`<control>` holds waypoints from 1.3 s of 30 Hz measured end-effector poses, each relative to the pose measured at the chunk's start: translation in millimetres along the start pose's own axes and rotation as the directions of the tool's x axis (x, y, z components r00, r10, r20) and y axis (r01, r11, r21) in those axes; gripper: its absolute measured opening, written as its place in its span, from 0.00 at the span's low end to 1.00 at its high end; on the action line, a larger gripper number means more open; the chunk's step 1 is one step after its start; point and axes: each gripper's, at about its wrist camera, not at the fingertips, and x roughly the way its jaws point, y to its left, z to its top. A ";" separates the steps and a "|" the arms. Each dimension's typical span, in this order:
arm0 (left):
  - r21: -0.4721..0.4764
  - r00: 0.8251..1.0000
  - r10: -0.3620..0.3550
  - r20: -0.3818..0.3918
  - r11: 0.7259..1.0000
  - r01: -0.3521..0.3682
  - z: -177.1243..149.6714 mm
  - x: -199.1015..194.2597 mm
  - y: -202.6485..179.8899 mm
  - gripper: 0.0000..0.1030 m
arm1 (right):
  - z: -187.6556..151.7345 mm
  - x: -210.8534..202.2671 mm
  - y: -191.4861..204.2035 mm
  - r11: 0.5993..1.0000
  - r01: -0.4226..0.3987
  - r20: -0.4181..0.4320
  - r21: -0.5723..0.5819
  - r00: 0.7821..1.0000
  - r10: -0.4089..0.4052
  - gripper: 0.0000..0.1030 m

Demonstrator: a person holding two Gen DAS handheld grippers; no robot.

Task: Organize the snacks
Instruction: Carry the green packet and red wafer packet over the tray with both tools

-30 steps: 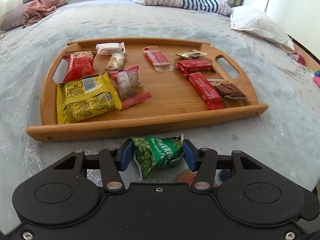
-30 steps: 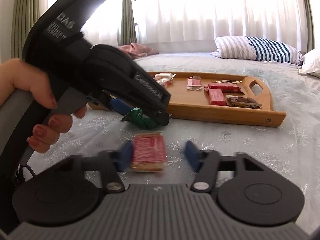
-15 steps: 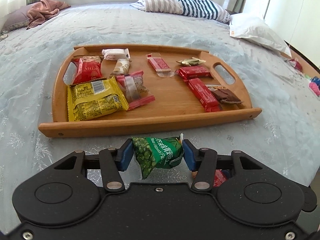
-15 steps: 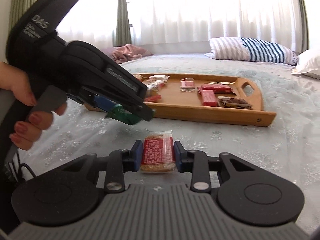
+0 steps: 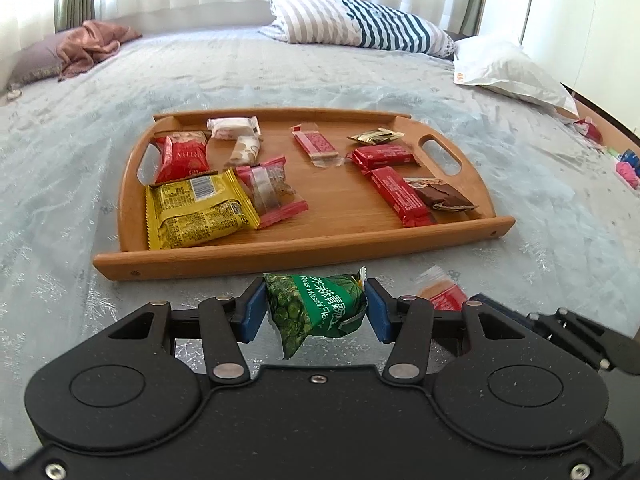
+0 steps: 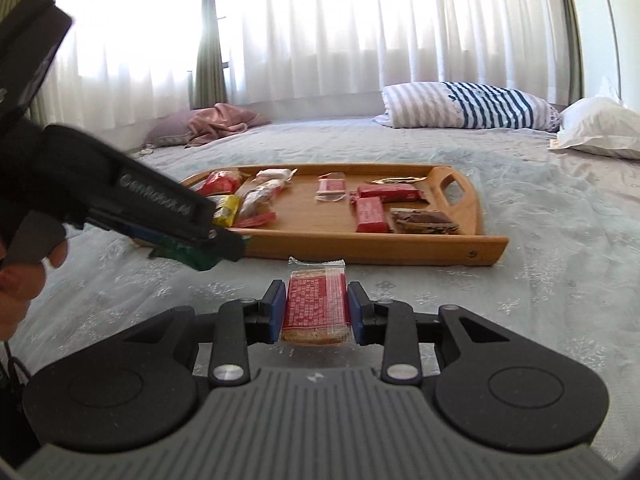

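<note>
My left gripper is shut on a green pea-snack packet, held just in front of the wooden tray's near rim. The tray lies on the bed with several wrapped snacks on it: a yellow pack, red bars, a brown bar. My right gripper is shut on a red cracker packet, its blue pads pressing both sides, a little short of the tray. In the right wrist view the left gripper with the green packet hangs at the left.
A grey-blue bedspread covers the bed. A striped pillow and a white pillow lie at the far end, a pink cloth at the far left. Small items lie at the right bed edge. A hand grips the left tool.
The right gripper's jaws closed onto the red cracker packet and hold it steady. The left gripper drew back and up from the tray with the green packet, shifting left in the right wrist view.
</note>
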 end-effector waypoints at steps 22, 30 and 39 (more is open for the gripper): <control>-0.001 0.994 0.026 0.108 1.000 -0.026 12.7 -5.0 -2.3 0.48 | 37.8 8.7 -10.0 0.999 0.040 0.058 0.022 0.997 -0.042 0.37; -0.010 0.991 0.024 0.131 1.000 -0.022 22.1 -4.1 0.6 0.48 | 50.5 16.9 -10.9 0.999 0.039 0.070 0.033 0.997 -0.041 0.37; -0.061 0.990 -0.018 0.137 0.998 0.026 35.5 -0.4 18.2 0.48 | 60.3 28.5 -15.4 0.998 0.042 0.053 0.045 0.998 -0.045 0.37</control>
